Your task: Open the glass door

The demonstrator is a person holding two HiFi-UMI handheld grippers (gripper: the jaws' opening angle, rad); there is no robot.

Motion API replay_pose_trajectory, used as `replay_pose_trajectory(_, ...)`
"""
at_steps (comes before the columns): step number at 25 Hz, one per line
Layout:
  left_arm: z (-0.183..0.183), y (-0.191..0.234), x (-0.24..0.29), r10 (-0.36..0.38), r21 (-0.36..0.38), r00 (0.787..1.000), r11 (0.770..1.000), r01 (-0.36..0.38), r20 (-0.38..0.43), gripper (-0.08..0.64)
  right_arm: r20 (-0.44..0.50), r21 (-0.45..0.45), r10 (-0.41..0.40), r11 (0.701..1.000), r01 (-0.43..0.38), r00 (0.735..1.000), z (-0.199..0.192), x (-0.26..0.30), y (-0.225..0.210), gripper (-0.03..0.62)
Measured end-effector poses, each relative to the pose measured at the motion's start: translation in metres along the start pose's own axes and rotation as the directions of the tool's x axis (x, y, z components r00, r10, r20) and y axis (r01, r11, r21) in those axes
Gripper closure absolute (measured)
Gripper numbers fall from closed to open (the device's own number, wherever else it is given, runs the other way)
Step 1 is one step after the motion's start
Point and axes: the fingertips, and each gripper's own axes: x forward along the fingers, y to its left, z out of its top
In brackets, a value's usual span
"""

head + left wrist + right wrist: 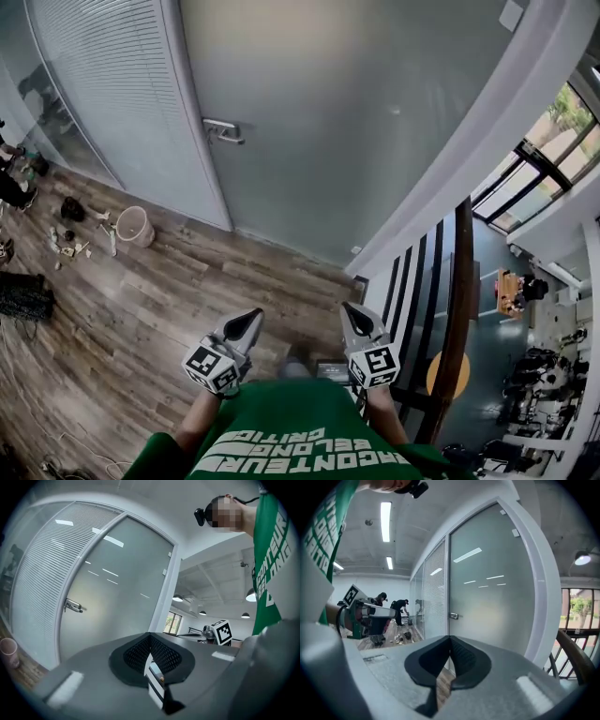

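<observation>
1. Glass door (375, 122): one large frosted pane, smooth and grey, that blurs the light and shows nothing behind it. It sits flush in its pale frame (195, 122), so I judge it closed and the task not yet begun
2. Handle (223, 130): a small bright-metal lever on a plate at the door's left edge, about mid-height. Its long axis is level, running from that edge in toward the middle of the pane
3. Left tongs (249, 319): clenched tip to tip on nothing. Your left gripper view shows the ribbed black pads meeting, with only air past them
4. Right tongs (350, 310): likewise clenched and empty, with the pads together in your right gripper view
5. Key relation: in the head view the handle lies ahead of both tongs and off to your left, well apart from them, across a stretch of wood-plank floor (187, 291). The left tongs are the nearer pair. Neither touches the door
6. Judgement: you need to step forward and left, part the jaws, and come onto the lever across its level axis. Smooth metal may slip under the pads
7. Surroundings: a slatted panel (103, 84) flanks the door's handle side. A pink bucket (137, 226) stands on the floor near that panel's foot. A dark railing (459, 309) runs along your right
</observation>
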Motion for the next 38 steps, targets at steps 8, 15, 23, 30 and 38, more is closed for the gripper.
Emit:
replay_pose_trajectory(8, 0.016, 0.012, 0.060, 0.036, 0.010, 0.999, 0.999, -0.036, 0.013, 0.543, -0.024, 0.046, 0.066, 0.997, -0.065, 0.998, 0.009, 0.048, -0.058, 0.598)
replay_pose_trajectory(15, 0.021, 0.038, 0.070, 0.120, -0.025, 0.991, 0.993, -0.119, 0.052, 0.543, -0.044, 0.021, 0.175, 0.984, -0.175, 0.984, 0.015, 0.094, -0.056, 0.598)
replay_pose_trajectory(23, 0.033, 0.113, 0.074, 0.143, -0.058, 0.984, 0.989, -0.137, 0.106, 0.541, -0.052, -0.019, 0.204, 0.978, -0.206, 0.978, 0.033, 0.166, -0.044, 0.598)
replay_pose_trajectory(30, 0.067, 0.199, 0.100, 0.161, -0.078, 0.978, 0.985, -0.151, 0.135, 0.541, -0.040, -0.051, 0.207, 0.977, -0.209, 0.977, 0.063, 0.250, -0.053, 0.598)
replay_pose_trajectory(38, 0.089, 0.261, 0.125, 0.163, -0.086, 0.982, 0.984, -0.155, 0.097, 0.541, -0.049, -0.038, 0.203, 0.978, -0.205, 0.978, 0.083, 0.320, -0.067, 0.598)
